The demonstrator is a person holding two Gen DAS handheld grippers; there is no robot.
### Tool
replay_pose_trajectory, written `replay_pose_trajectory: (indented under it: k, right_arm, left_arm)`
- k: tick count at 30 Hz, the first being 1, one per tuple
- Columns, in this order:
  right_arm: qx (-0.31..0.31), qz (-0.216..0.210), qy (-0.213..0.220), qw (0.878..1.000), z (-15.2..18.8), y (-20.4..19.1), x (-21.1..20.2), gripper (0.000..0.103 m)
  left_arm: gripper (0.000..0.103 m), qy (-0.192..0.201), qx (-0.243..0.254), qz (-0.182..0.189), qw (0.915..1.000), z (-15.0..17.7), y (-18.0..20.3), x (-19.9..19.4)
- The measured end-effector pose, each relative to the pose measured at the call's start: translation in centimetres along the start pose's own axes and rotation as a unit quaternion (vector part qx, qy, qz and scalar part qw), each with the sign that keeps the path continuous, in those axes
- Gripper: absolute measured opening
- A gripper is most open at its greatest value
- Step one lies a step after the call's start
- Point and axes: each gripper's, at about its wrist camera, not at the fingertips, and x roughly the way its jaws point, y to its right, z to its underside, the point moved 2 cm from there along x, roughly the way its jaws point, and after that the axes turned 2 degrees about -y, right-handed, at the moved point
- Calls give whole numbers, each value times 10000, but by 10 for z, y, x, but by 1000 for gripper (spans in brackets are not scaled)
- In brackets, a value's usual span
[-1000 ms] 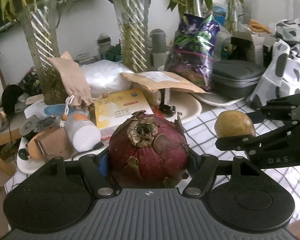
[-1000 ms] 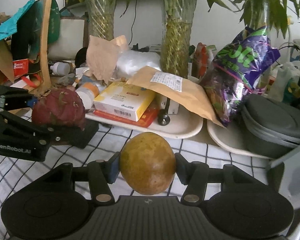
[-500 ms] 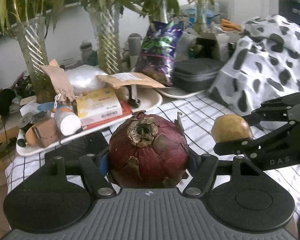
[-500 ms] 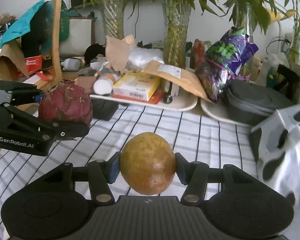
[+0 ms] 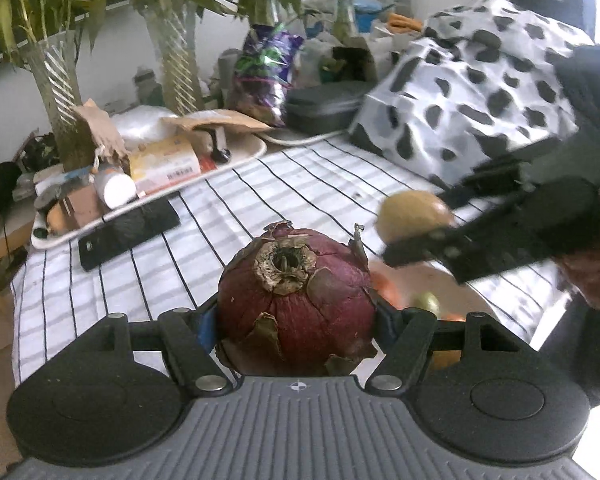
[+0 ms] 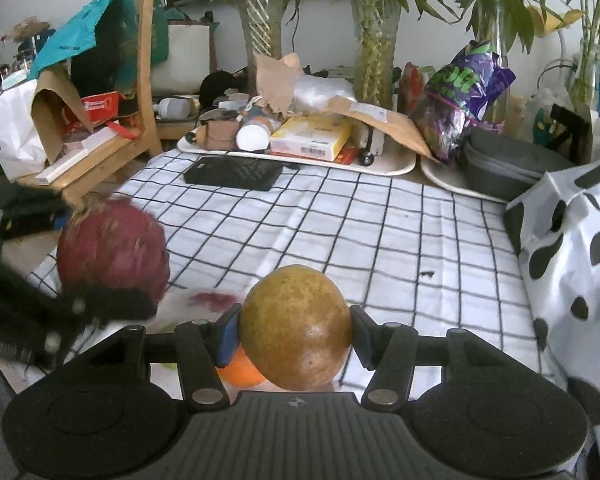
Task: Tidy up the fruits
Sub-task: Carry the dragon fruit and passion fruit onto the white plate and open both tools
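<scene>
Fruit (image 5: 296,300) between left hand-held gripper (image 5: 296,324) pads

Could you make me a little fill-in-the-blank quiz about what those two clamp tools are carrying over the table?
1. The left gripper is clamped on a dark ____ fruit with a dried crown.
2. The right gripper holds a round yellow-brown fruit above the ____ tablecloth.
3. At the cloth's far edge lies a flat ____ phone.
4. Below the yellow-brown fruit peeks an ____ fruit.

Missing words: red; checked; black; orange
</scene>
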Motion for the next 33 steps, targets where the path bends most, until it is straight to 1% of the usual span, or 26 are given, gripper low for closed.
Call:
replay_pose_trajectory:
  k: [5,8,12,16,18,20,21,22,23,24,26,27,29,31,33]
  right_arm:
    - [130,-193,-61,9997,9,-12,-7,58]
    - [184,-462,-175,9986,13,-20,-7,58]
    - [340,-821,-446,9950,19,-30,-1,58]
    - [606,-987,-717,9907,21,-32,11,58]
    - [809,-1054,-848,9875,21,-30,16,59]
    - [1005,-1151,-925,9839,21,-27,19,60]
    - [1102,-1236,-919,9819,21,-26,19,74]
    - [1212,-1347,-832,9799,20,-24,18,94]
    - [1285,-1410,-702,9791,18,-23,13,101]
    - [1307,-1421,-559,9796,16,-22,9,103]
    - [1305,-1365,-420,9811,14,-19,2,103]
    - [1334,-1293,-390,9818,15,-17,0,103]
    - [1372,-1127,-366,9834,16,-14,-5,103]
    - [1366,-979,-297,9853,18,-12,-11,103]
    - [1369,-818,-237,9869,20,-11,-17,103]
  left_arm:
    - [69,-132,88,128,9998,22,23,-16]
    - [69,-260,185,225,9992,32,36,-20]
    - [69,-446,311,358,9979,42,50,-20]
    - [69,-679,525,409,9955,50,60,-11]
    - [69,-681,588,373,9952,52,62,-9]
    - [70,-694,503,381,9956,51,60,-7]
    - [71,-731,448,377,9956,51,59,-6]
    - [72,-786,406,364,9954,51,58,-3]
    - [73,-820,397,357,9952,51,58,-2]
    - [73,-849,426,340,9949,50,59,-1]
    - [74,-833,541,276,9947,50,62,0]
    - [75,-763,606,235,9950,49,64,-2]
    - [77,-445,609,212,9969,46,63,-10]
    - [80,-96,370,246,9990,40,58,-22]
    - [81,67,103,218,9997,37,52,-30]
